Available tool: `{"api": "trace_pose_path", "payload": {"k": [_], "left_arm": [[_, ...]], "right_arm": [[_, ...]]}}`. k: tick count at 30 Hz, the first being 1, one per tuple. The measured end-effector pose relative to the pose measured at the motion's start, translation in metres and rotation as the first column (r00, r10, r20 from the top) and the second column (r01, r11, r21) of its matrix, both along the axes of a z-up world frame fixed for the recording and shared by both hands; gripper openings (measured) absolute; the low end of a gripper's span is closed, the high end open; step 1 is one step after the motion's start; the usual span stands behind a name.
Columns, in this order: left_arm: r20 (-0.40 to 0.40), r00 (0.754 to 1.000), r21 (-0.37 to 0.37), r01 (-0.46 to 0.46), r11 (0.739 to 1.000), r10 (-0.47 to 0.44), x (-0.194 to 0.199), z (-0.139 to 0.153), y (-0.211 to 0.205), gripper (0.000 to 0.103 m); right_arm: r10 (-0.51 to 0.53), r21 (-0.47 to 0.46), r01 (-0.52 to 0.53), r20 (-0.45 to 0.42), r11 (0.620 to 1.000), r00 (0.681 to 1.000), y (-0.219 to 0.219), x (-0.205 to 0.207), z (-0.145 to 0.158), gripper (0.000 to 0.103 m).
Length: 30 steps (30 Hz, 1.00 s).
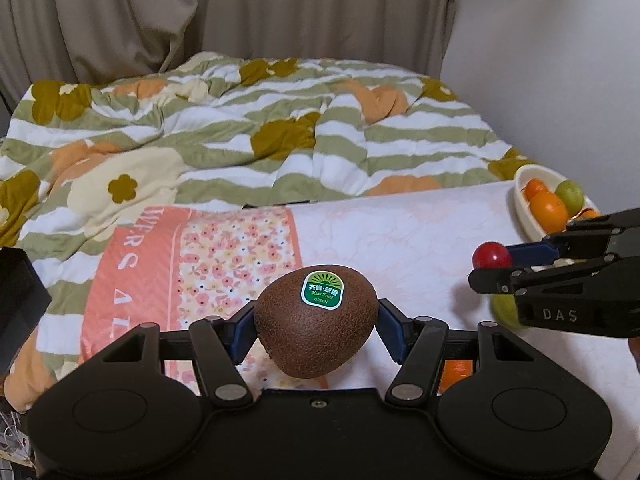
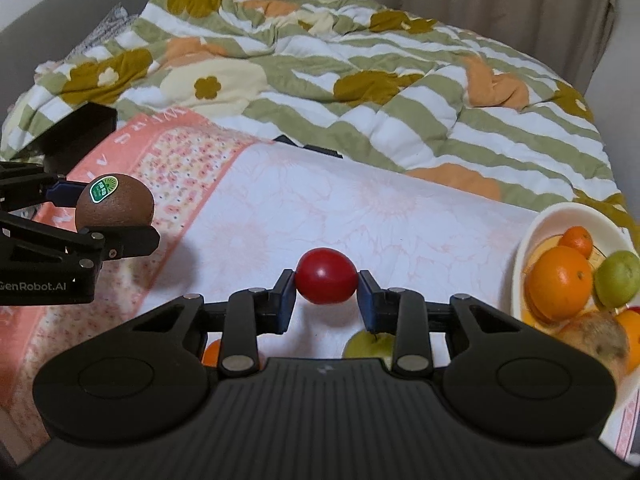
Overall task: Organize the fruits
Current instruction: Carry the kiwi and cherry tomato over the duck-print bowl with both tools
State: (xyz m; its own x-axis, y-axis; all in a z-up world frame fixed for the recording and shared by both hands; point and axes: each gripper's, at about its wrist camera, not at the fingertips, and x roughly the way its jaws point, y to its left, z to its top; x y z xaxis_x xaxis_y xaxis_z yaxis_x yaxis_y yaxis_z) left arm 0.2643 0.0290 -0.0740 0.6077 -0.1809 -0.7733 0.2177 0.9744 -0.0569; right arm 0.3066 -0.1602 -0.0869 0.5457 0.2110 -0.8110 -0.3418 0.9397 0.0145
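My left gripper (image 1: 316, 322) is shut on a brown kiwi (image 1: 316, 320) with a green sticker, held clear above the floral cloth (image 1: 400, 236). From the right wrist view the same kiwi (image 2: 115, 202) shows at the left between the left gripper's fingers. My right gripper (image 2: 326, 282) is shut on a small red tomato (image 2: 326, 276), also lifted off the cloth; in the left wrist view the tomato (image 1: 491, 256) sits at the right gripper's tip. A cream bowl (image 2: 536, 232) at the right holds oranges (image 2: 558, 282), a green fruit (image 2: 616, 278) and a brownish fruit.
A green fruit (image 2: 370, 346) and an orange fruit (image 2: 212, 354) lie on the cloth under my right gripper. A black box (image 2: 80, 132) stands at the cloth's left end. Behind lies a rumpled striped flower quilt (image 2: 360, 80), with curtains (image 1: 200, 12) beyond.
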Motion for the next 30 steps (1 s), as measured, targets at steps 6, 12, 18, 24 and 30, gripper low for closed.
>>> {"api": "trace_pose_path", "payload": {"k": [6, 12, 18, 24, 30], "left_arm": [[0.046, 0.999, -0.037, 0.016, 0.999, -0.014, -0.019, 0.022, -0.008, 0.066], [0.084, 0.996, -0.04, 0.037, 0.998, -0.034, -0.034, 0.041, -0.028, 0.066], [0.122, 0.992, -0.046, 0.017, 0.999, -0.011, -0.049, 0.059, -0.066, 0.066], [0.136, 0.99, -0.06, -0.016, 0.998, 0.024, -0.055, 0.066, -0.121, 0.066], [0.144, 0.989, -0.073, -0.018, 0.997, 0.029, -0.05, 0.066, -0.178, 0.066]], "right_arm": [[-0.049, 0.003, 0.049, 0.045, 0.999, 0.998, -0.013, -0.028, 0.022, 0.048], [-0.1, 0.035, 0.097, 0.08, 0.995, 0.992, -0.041, -0.057, 0.044, 0.048], [-0.099, 0.055, 0.093, 0.117, 0.994, 0.988, -0.087, -0.076, 0.063, 0.048], [-0.077, 0.056, 0.07, 0.136, 0.996, 0.988, -0.146, -0.081, 0.073, 0.048], [-0.086, 0.068, 0.076, 0.153, 0.995, 0.985, -0.206, -0.073, 0.075, 0.048]]}}
